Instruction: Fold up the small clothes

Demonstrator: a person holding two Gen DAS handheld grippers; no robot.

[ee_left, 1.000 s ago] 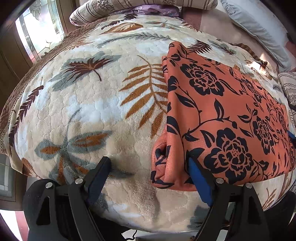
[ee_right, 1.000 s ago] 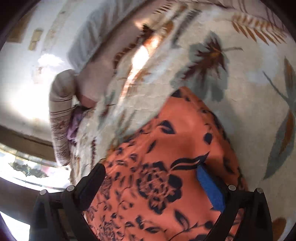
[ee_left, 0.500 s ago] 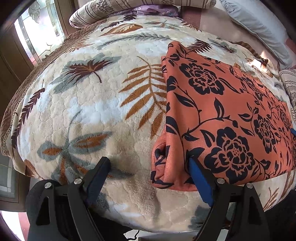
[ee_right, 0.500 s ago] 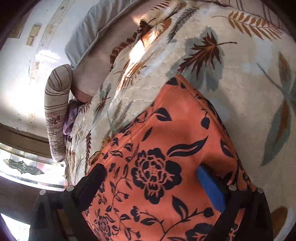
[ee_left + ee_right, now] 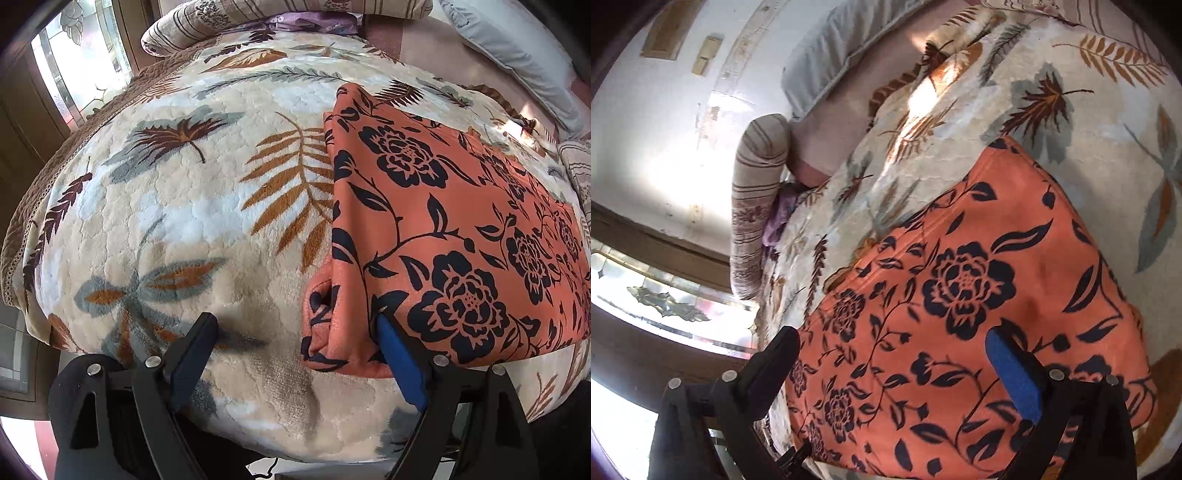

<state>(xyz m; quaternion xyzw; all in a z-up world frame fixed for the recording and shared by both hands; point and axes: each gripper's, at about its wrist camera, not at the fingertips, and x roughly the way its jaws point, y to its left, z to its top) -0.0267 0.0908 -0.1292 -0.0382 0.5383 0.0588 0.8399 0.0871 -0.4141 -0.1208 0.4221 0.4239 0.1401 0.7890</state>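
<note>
An orange garment with dark floral print (image 5: 443, 229) lies folded flat on a leaf-patterned blanket (image 5: 184, 206). My left gripper (image 5: 295, 332) is open at the garment's near left corner; its right finger (image 5: 399, 354) sits under or against the cloth edge, and its left finger (image 5: 192, 343) rests over bare blanket. In the right wrist view the same garment (image 5: 960, 302) fills the lower frame. My right gripper (image 5: 894, 350) is open just above it, empty, with the blue-padded finger (image 5: 1012, 373) over the cloth.
Striped pillows (image 5: 280, 14) and a purple cloth (image 5: 310, 24) lie at the bed's far end, a grey pillow (image 5: 517, 51) at the far right. A window (image 5: 77, 62) is on the left. The blanket's near edge drops off below the left gripper.
The right gripper has drawn back and tilted, so more of the garment and blanket shows. The left gripper has barely moved. The garment lies unchanged.
</note>
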